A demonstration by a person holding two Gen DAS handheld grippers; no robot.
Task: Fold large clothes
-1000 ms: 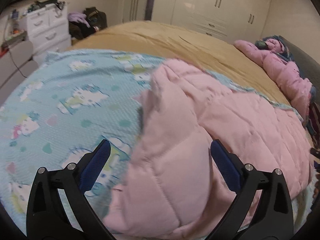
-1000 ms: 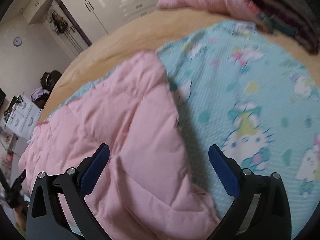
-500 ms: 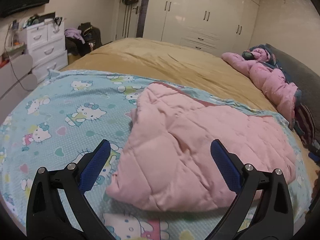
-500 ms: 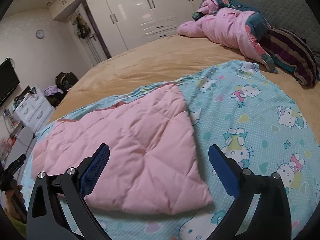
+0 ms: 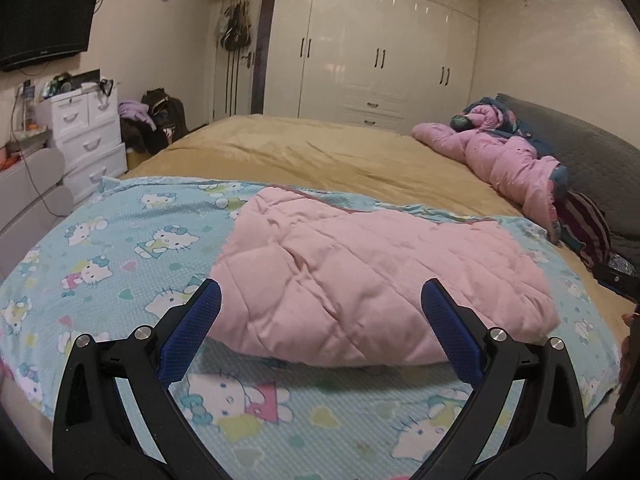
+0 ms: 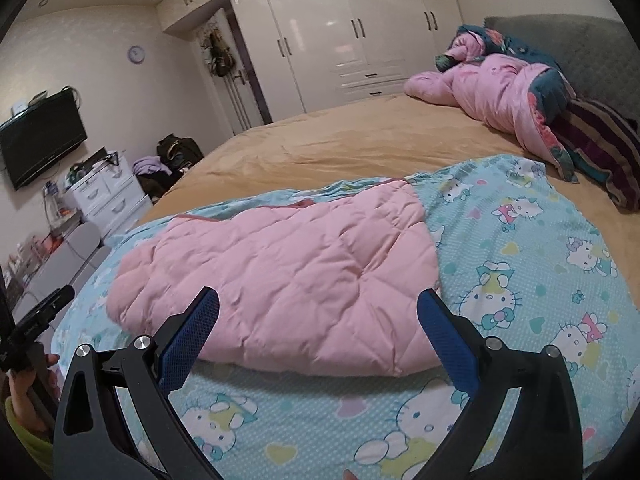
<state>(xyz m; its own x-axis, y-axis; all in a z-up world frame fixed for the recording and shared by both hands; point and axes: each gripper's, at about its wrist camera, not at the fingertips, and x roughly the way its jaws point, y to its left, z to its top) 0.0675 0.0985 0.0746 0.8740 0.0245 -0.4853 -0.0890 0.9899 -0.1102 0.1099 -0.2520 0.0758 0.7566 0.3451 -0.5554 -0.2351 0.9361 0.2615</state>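
Hovering wide open and empty, left gripper (image 5: 320,304) and right gripper (image 6: 318,304) face the folded pink quilt (image 5: 372,280) just ahead.

The folded pink quilted blanket (image 5: 376,276) hides the cartoon-print blue sheet (image 5: 120,248) beneath it. At the far left, the black wall television (image 5: 44,24) is cut off by the frame edge.

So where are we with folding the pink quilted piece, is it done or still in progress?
Partly done. The pink quilted piece lies folded over itself on the cartoon-cat sheet, its fold edge nearest the cameras. Nothing is in hand: the left gripper and right gripper are open and clear of it. It still looks long and loose, so probably another fold remains.
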